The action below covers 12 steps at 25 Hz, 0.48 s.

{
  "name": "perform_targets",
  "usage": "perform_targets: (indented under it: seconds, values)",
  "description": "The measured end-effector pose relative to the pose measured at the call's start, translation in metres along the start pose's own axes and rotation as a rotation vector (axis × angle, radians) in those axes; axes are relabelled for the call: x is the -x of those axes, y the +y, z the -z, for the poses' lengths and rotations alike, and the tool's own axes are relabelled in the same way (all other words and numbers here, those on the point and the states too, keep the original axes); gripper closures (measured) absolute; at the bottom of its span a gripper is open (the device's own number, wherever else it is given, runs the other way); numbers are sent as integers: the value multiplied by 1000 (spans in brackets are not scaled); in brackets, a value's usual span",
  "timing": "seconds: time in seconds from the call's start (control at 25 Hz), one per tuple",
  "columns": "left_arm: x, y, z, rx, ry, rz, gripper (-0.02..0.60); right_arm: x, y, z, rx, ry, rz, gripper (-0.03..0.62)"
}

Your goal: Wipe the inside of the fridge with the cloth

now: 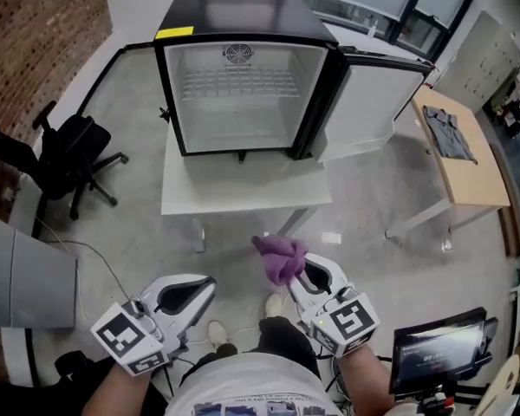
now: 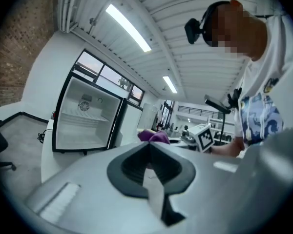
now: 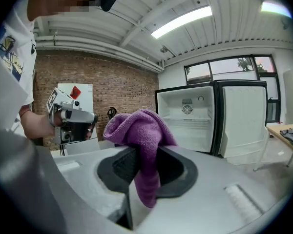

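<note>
Cloth (image 1: 280,258) held, fridge (image 1: 243,120) straight ahead
Right hand-held gripper (image 1: 301,271) clamps the purple cloth, well short of the open fridge and facing it; left hand-held gripper (image 1: 206,286), jaws together and empty, is no nearer.

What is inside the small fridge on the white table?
The fridge holds only a wire shelf and a round fan grille on its back wall; nothing rests on the shelf or floor. Its inner ceiling is hidden under the top in the head view.
</note>
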<state>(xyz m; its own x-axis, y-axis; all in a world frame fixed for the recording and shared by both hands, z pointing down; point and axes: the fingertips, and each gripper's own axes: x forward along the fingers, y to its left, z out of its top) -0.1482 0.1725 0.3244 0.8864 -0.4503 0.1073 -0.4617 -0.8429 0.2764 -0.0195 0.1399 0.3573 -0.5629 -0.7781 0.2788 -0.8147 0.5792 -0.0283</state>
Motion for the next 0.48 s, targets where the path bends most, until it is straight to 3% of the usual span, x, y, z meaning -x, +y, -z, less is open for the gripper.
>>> perform_targets:
  seconds: [0.28, 0.48]
  values:
    - [12, -38, 17, 0, 10, -31, 575, 40, 16, 1, 22, -19, -32, 516]
    - [-19, -82, 29, -18, 36, -62, 575, 81, 10, 10, 0, -37, -85, 516]
